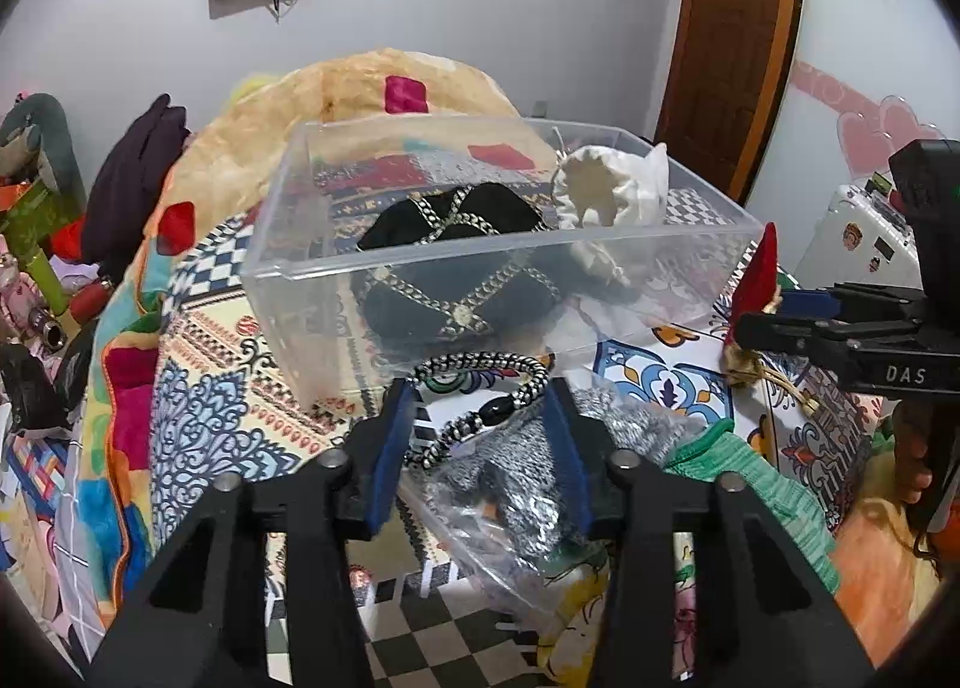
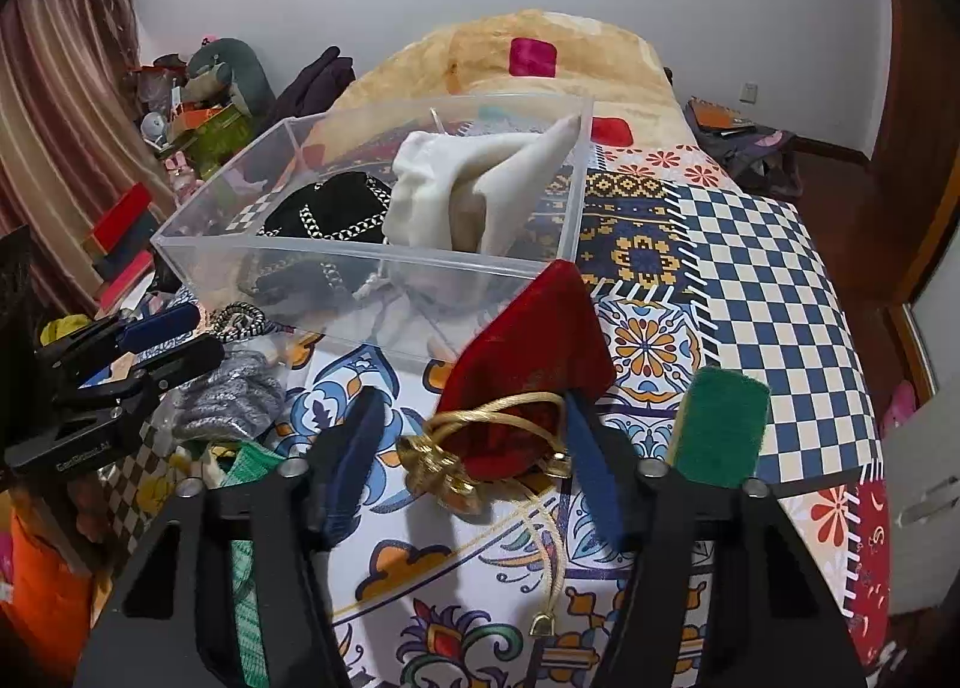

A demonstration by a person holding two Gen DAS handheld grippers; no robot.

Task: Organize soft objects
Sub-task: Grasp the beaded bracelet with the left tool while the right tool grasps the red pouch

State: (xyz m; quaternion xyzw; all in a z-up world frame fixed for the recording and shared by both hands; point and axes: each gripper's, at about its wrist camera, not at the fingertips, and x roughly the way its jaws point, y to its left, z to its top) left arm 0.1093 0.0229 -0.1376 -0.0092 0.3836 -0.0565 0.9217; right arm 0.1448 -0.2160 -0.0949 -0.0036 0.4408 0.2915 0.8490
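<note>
Partly, clear bin [image 1: 420, 268] wall blurs black pouch [image 1: 456, 292]

"DAS" on right hand-held gripper [image 1: 744, 322] body

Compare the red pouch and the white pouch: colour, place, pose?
Colour: the red pouch is dark red with a gold cord; the white pouch is cream-white.
Place: the red pouch lies on the bedspread outside the clear box; the white pouch sits inside it.
Pose: the red pouch lies between the open fingers of the right gripper; the white pouch stands slumped, ungripped.
Both are soft drawstring pouches.
</note>
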